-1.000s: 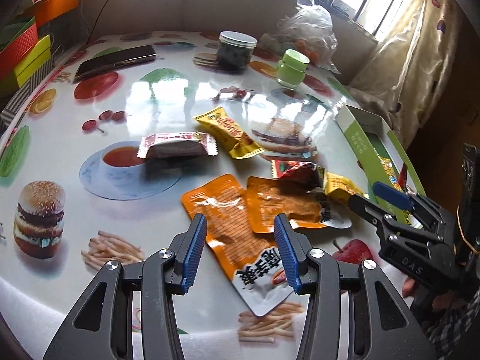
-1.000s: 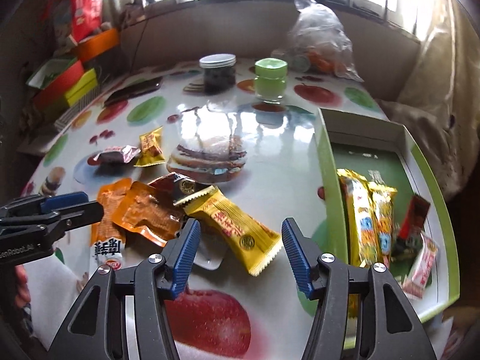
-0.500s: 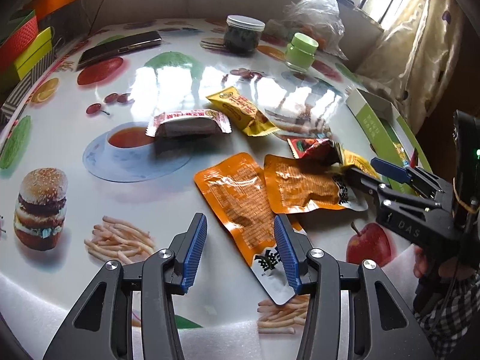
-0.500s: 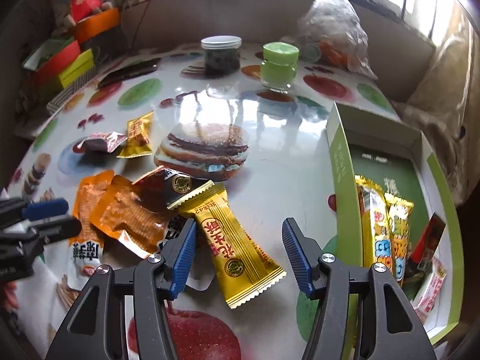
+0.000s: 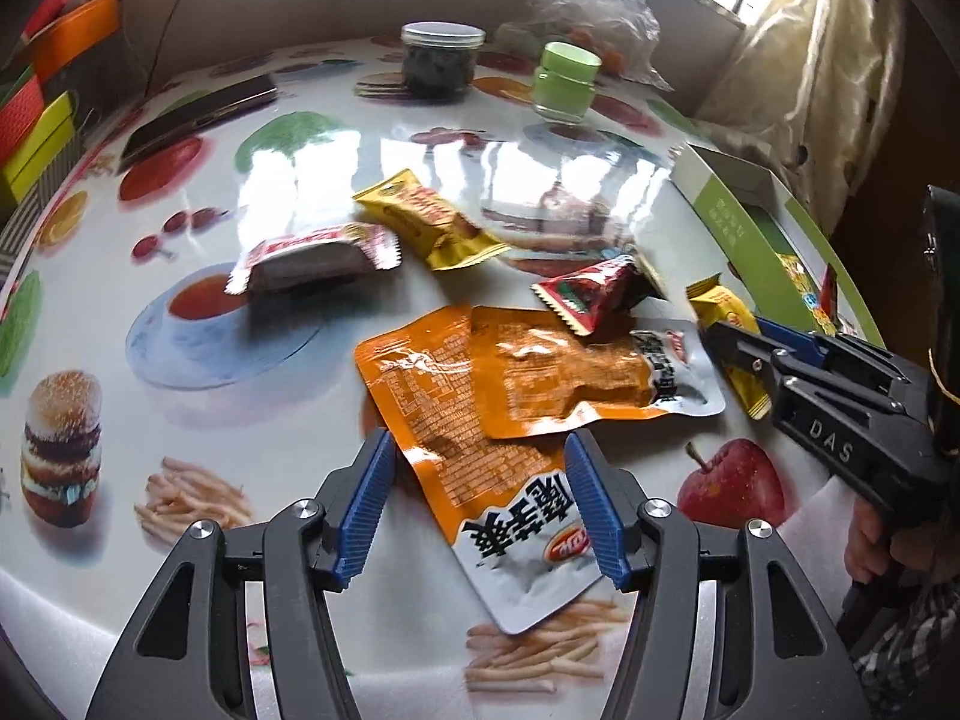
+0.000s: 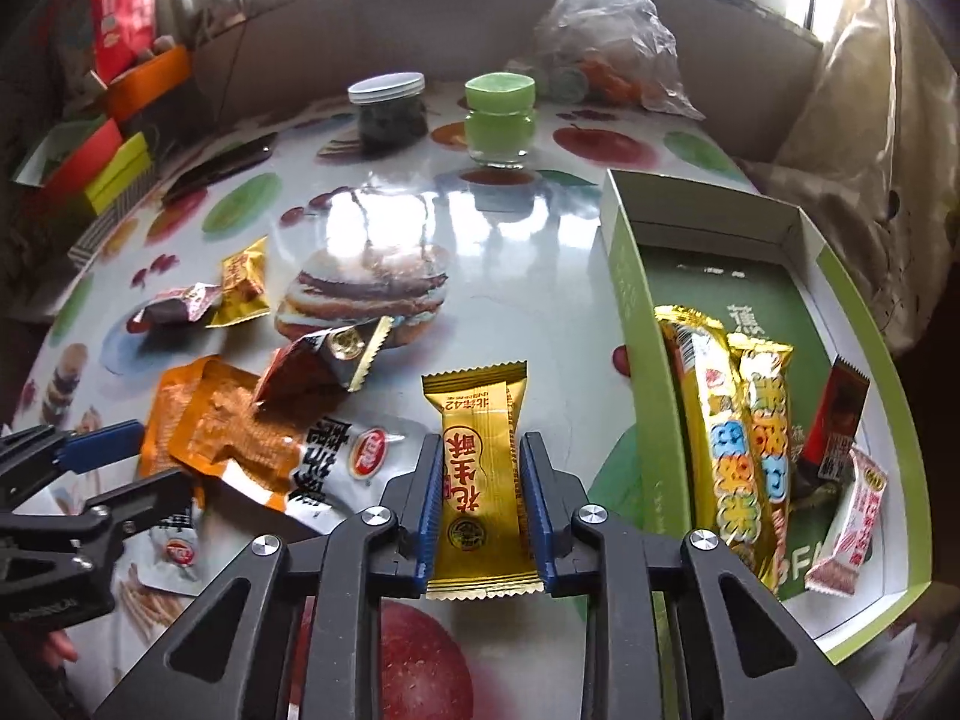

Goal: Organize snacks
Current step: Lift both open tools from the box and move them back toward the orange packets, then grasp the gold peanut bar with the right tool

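The right gripper (image 6: 483,501) has just closed on a yellow snack packet (image 6: 480,480) beside the green box (image 6: 636,324) of snacks.

Glossy table (image 5: 198,396) printed with burgers, fries, apples. Lying directly on it: dark jar with silver lid (image 5: 443,63), green jar (image 5: 566,90) and clear plastic bag (image 6: 606,42) at far side; black phone (image 5: 201,111) far left; red-white wrapped snack (image 5: 312,261), yellow snack packet (image 5: 429,222), two overlapping orange pouches (image 5: 456,414), red triangular packet (image 5: 591,294) mid-table; green-walled box (image 6: 630,312) at right edge
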`<control>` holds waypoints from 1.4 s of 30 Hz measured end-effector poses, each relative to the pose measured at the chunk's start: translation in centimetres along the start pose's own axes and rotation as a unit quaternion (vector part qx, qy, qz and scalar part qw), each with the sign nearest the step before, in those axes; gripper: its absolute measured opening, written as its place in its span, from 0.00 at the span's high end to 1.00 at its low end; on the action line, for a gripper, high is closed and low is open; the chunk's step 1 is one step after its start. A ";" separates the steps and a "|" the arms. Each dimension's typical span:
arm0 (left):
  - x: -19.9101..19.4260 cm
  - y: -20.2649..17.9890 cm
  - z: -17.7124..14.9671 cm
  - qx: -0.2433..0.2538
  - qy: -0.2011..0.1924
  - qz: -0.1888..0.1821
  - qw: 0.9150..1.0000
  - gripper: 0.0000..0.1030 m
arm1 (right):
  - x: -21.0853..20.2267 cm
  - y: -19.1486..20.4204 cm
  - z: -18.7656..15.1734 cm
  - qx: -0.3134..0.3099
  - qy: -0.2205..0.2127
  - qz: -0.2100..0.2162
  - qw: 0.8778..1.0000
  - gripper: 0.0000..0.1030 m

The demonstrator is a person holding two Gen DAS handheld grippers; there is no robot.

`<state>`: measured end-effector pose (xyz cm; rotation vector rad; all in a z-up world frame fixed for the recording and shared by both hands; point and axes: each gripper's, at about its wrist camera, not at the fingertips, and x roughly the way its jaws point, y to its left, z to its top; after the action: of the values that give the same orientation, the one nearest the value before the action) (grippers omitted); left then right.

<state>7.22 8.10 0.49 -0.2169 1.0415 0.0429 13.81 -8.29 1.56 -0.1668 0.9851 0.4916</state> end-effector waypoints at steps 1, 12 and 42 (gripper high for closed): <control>0.1 -0.3 0.1 0.005 -0.001 0.001 1.000 0.42 | -0.1 0.0 -0.1 0.003 -0.001 0.002 1.000 0.78; 0.2 -1.4 -0.4 0.056 0.008 0.042 0.998 0.42 | -2.1 0.7 -1.0 0.028 -0.027 0.021 0.999 0.78; 0.3 -0.7 -0.6 0.037 0.007 0.067 0.997 0.29 | -3.5 1.6 -2.6 0.053 -0.038 0.039 0.997 0.78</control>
<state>7.02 7.28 0.03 -0.0794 1.0688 0.1237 9.54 -8.94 3.18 -0.0139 0.9425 0.5128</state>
